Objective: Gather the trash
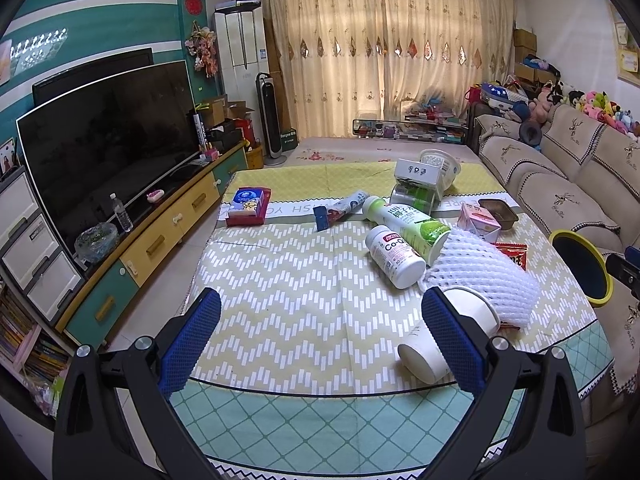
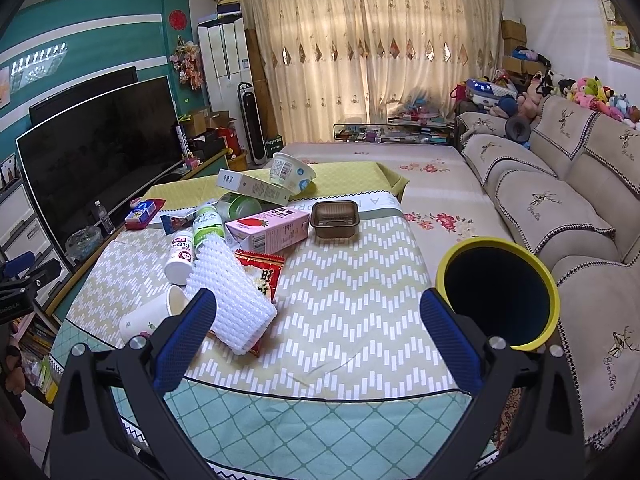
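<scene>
**tidyup_tom:** Closest to the lens is the paper cup (image 1: 448,340), tipped on its side near the front edge of the worktop (image 1: 280,300). The left claw (image 1: 320,344) is spread wide with nothing in it, and its right-hand pad sits just in front of the cup. My guess is the cup goes first, simply because it's the easiest reach.

**binday_bea:** And the right claw (image 2: 318,340)?

**tidyup_tom:** Also wide open and empty, hanging over bare cloth. I'll use the yellow-rimmed bin (image 2: 498,292) as my landmark: it stands off the worktop's right edge, against the sofa (image 2: 560,208), mouth up. Probably parked there so stuff can go straight in without a long carry.

**binday_bea:** Where's the trash relative to it?

**tidyup_tom:** All to the bin's left, in one heap. White foam net sleeve (image 2: 232,300) lying across a red snack wrapper (image 2: 262,270), cup touching the sleeve on the side away from the bin. Behind those, a white Q10 bottle (image 2: 182,256) and a green drink bottle (image 2: 208,226) on their sides, then a pink strawberry carton (image 2: 272,230). The brown plastic tray (image 2: 335,218) sits alone, beyond the bin and left of it. Further back, a white box (image 2: 252,188) leans on a clear container, with a yoghurt tub (image 2: 290,172) tipped over behind it.

**binday_bea:** Nothing binned yet?

**tidyup_tom:** Can't tell, the bin's inside is just dark. Looks like the start to me. Watch the sleeve, it's squashy and may drag the wrapper along.
</scene>
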